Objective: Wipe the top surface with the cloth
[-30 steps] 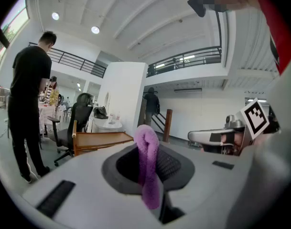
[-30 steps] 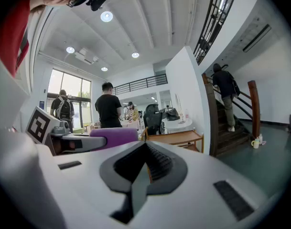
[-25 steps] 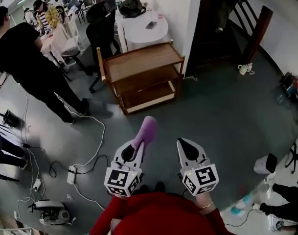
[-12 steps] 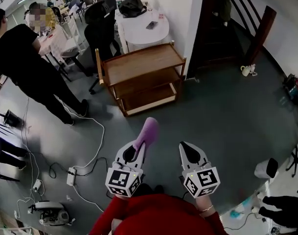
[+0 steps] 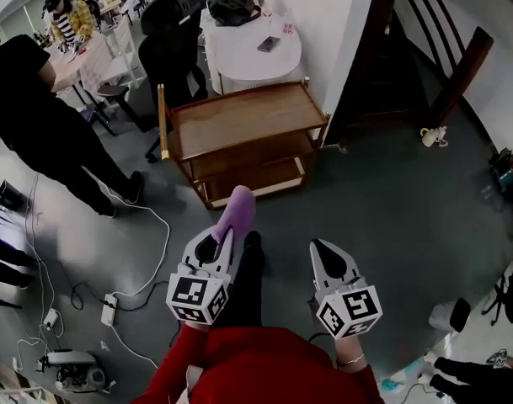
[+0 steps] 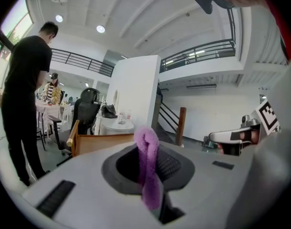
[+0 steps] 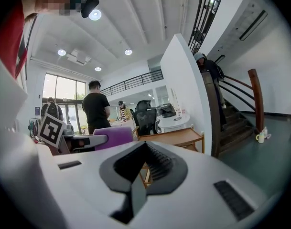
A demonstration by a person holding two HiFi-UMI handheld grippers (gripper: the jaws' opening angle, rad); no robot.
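The left gripper has its jaws clamped on the purple cloth. The cloth stands up between them as a doubled roll, and most of it sticks out past the tips. The right gripper carries nothing; its jaws look closed to a point, though a thin slit may remain between them.

Both grippers hang in the air on the near side of the wooden trolley, well short of it and above the floor. The cloth is therefore off the trolley's top shelf, which I take to be the surface meant, and that shelf lies bare.

Several things could go wrong from here:
- **Slipping cloth:** It is pinched along a narrow fold, so dragging it across wood could pull it out of the jaws. It could also roll up so that only its tip wipes.
- **Scraping jaws:** Pressing low enough to flatten the roll risks the hard jaw tips scraping the shelf. They could also catch on the raised posts at the trolley's corners.
- **Shifting trolley:** A firm push might move it toward the white round table just behind. Whether it has wheels is not clear.
- **Left side of the trolley:** A person in black stands there, and the cable trails over the floor at the trolley's near left. A step toward that side could snag it.
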